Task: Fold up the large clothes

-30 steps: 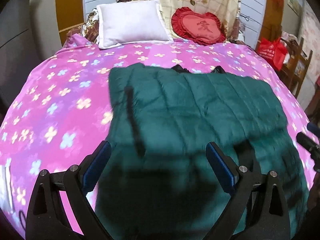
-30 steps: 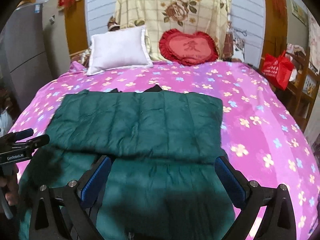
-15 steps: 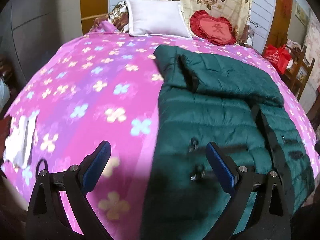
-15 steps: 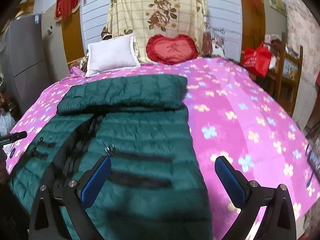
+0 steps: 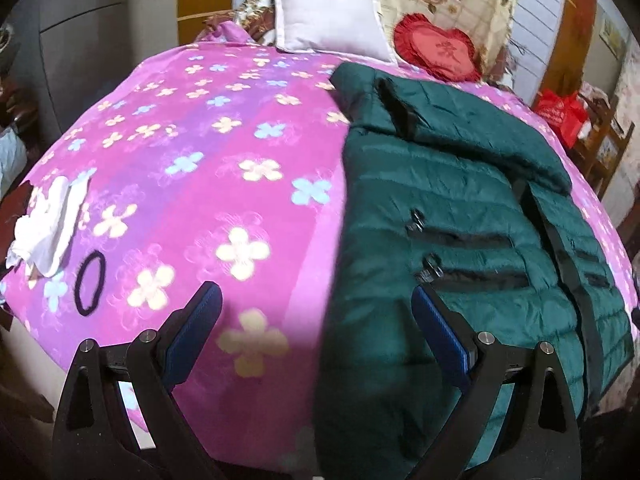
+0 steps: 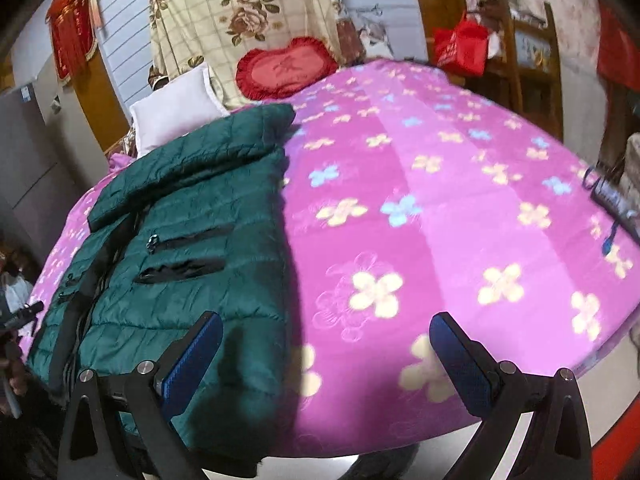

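The left gripper [image 5: 316,332] has its blue-padded fingers [image 5: 192,332] spread wide with nothing between them, held above the near edge of the bed. One finger is over the bedspread [image 5: 208,152], the other over the edge of the jacket [image 5: 460,216]. The right gripper [image 6: 326,354] is likewise spread and empty, one finger over the jacket [image 6: 192,240], the other over bare bedspread [image 6: 460,216].

The dark green quilted jacket lies flat on the bed with its far end folded back over itself into a thick band. Two black zip pockets and a black front strip show on top.

The bedspread is pink with pale yellow and blue flowers. On it, near the left gripper's side, lie a black hair tie [image 5: 89,289] and a crumpled white cloth [image 5: 44,232].

At the head of the bed are a white pillow [image 5: 332,24], a red heart-shaped cushion [image 5: 440,50] and a cream blanket with roses [image 6: 240,16]. A red bag [image 6: 460,50] hangs by a wooden chair [image 6: 532,52] beside the bed, and grey cabinet panels stand on the other side.
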The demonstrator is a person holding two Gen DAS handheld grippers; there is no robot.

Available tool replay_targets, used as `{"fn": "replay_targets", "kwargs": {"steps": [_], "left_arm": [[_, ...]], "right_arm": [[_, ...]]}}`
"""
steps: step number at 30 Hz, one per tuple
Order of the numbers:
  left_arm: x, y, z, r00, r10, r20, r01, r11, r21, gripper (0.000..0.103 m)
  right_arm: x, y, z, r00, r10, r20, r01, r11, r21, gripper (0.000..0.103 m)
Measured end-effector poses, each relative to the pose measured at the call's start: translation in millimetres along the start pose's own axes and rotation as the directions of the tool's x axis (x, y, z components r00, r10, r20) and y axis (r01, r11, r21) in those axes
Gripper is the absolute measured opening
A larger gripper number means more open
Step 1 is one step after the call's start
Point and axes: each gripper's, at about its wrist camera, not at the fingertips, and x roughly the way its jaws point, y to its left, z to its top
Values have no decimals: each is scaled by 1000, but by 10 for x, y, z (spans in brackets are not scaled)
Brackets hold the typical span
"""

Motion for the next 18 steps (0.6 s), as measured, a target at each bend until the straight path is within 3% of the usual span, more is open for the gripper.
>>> {"fn": "replay_targets", "kwargs": {"steps": [3, 7, 13, 18], "left_arm": [[-7, -59, -71, 1000, 7, -3, -7, 999, 35, 96], [-12, 13, -171, 1000, -7, -26, 7, 1000, 6, 96], [-41, 138, -326, 999, -18, -31, 16, 998, -55, 96], [-102, 171, -460, 998, -61, -32, 60, 997, -53, 96]], "right_arm": [[84, 131, -38, 997, 78, -26, -78, 997, -11, 103], [244, 310, -107, 992, 91, -87, -96, 994, -54, 103], [224, 401, -213, 989, 132, -62, -137, 987, -81, 103], [183, 439, -286, 992, 113, -54, -119, 987, -112, 103]]}}
